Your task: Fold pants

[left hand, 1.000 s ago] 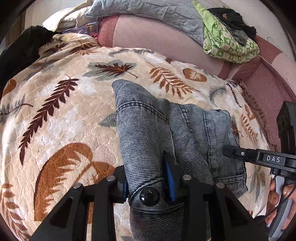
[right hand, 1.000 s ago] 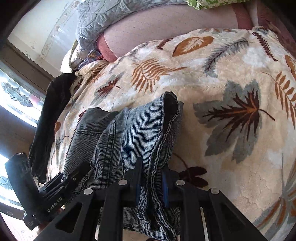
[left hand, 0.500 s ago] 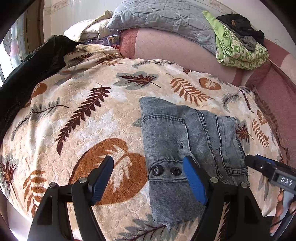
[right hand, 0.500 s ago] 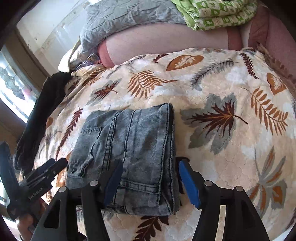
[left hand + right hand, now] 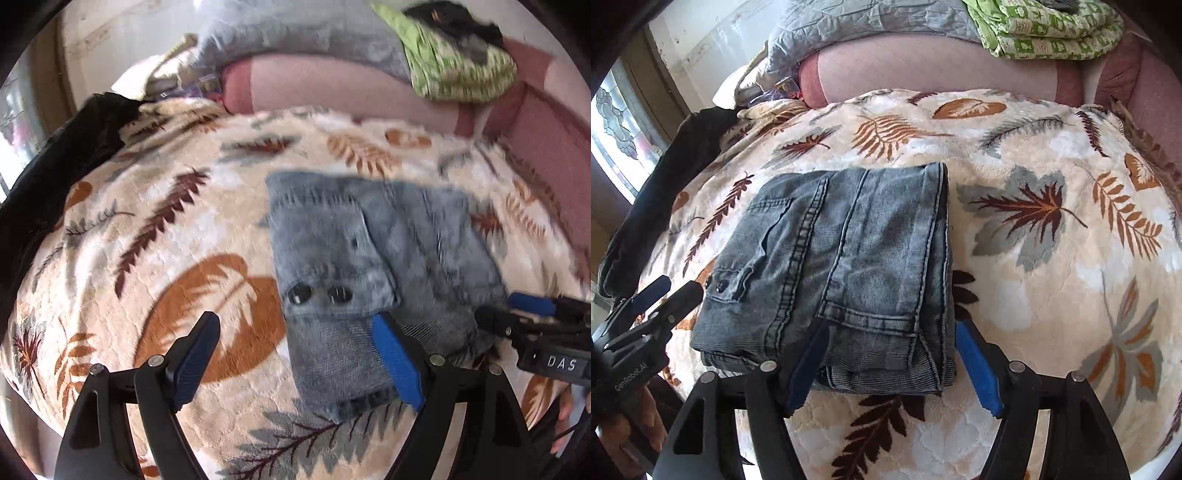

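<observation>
Left wrist view: motion-blurred, fabric detail soft
Left gripper [image 5: 291, 354]: jaws opening, clear of the cloth
Right gripper [image 5: 890, 363]: jaws opening, straddling the pile's near edge, pads not pressing
Pants [image 5: 842, 266]: folded denim pile lying flat on leaf-print blanket [image 5: 1052, 295]; inner layers hidden

Left view (pants [image 5: 369, 258] included) motion-blurred

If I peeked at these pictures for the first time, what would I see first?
First, the folded grey-blue denim pants, lying in a neat stack in the middle of the fluffy cream blanket with brown and grey leaves. Next, the black tools with blue pads: the right tool is opening over the stack's near edge, the left tool opening beside it. Far behind lies a bright green patterned cloth.
</observation>
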Demonstrator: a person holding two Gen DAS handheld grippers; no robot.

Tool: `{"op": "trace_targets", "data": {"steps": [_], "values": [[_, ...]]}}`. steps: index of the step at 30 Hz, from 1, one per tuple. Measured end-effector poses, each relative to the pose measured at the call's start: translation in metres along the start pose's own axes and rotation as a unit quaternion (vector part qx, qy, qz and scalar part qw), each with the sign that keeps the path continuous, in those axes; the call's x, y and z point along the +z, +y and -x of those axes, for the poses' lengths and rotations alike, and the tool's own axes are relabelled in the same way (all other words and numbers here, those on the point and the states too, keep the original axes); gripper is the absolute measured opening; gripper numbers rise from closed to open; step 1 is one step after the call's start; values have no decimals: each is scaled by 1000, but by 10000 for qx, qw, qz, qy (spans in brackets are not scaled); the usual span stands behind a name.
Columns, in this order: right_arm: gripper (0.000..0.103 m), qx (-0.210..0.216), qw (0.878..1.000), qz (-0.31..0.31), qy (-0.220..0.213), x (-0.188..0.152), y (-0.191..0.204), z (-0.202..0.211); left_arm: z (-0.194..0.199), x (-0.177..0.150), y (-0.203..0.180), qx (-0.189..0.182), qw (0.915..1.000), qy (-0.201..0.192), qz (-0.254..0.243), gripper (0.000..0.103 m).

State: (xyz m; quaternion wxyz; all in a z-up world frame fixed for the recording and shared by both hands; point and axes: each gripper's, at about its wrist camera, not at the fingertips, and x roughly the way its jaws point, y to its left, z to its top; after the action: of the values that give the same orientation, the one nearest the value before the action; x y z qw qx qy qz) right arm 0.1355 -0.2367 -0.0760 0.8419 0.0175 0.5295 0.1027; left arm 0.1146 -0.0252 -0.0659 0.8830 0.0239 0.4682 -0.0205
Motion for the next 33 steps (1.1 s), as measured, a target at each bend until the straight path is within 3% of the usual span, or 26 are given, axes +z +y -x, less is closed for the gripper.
{"op": "trace_targets", "data": {"steps": [1,5,12,16,20,28,33], "values": [[76,-73,9997,51,229,-4,1,-12,-6,-6,-4,5,9999,-47,-108,86],[79,186,9993,-332,37,-5,-11,1,15,-4,-1,-43,9996,-255,87,85],[81,252,9908,-492,-1237,-39,-15,70,60,-11,-6,-234,9978,-561,255,85],[82,90,9821,-594,-1783,-75,-11,87,73,-21,-15,-209,9976,-584,291,85],[82,-95,9765,-291,-2132,-99,1,94,84,-29,-23,-143,9974,-669,215,85],[82,-114,9731,113,-2300,-109,15,98,108,-37,-19,-54,9946,-935,447,85],[89,-99,9712,149,-2375,-116,16,99,115,-41,-17,-18,9941,-974,476,85]]}}
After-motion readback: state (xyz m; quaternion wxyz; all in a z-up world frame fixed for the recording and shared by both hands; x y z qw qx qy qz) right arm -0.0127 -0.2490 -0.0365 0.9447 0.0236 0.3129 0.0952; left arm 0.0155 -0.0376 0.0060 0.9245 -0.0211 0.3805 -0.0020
